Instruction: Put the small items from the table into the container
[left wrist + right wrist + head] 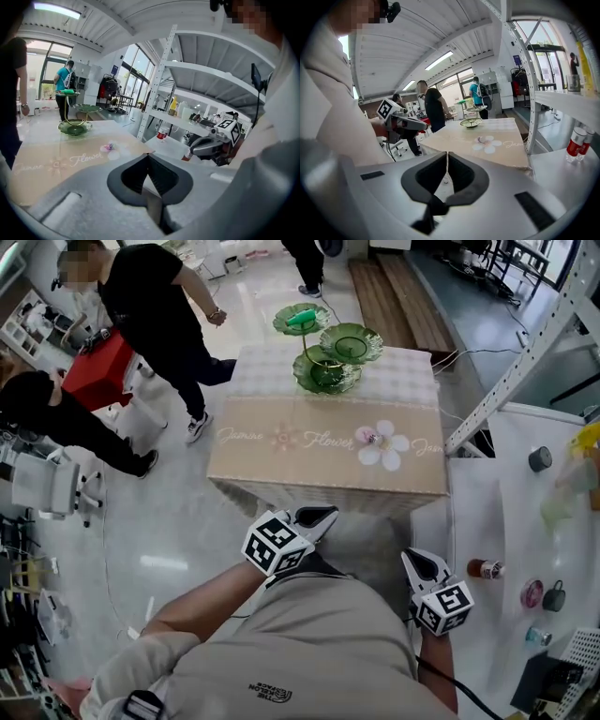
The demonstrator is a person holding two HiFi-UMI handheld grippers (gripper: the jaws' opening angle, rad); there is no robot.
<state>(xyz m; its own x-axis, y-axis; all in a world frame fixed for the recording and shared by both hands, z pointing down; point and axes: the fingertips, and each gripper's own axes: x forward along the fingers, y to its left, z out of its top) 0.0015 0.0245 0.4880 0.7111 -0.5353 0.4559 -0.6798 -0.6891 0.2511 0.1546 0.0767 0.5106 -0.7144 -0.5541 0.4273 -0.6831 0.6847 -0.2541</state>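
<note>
We hold the left gripper (319,516) with its jaws pressed together on nothing. The right gripper (412,561) is likewise closed and empty, with only a hairline slit between its pads. Both sit drawn in close to our body and tilted a little downward, the left one slightly ahead of the right, just short of the near edge of the table (281,465). The table is covered in a beige cloth printed with flowers and script, and it stands on a pale glossy floor (178,521). Ahead of the left gripper and a little to its right, a small pink and white item (373,437) rests on a white flower print. Beyond it, at the table's far end, stands the green tiered dish stand (330,351), with something green lying in its top dish. Right of the right gripper, a white counter (473,521) holds a small bottle (486,569) and other small things beside a metal rack (525,352). Far off to the left, people in black (150,306) stand near a red box (98,371).
</note>
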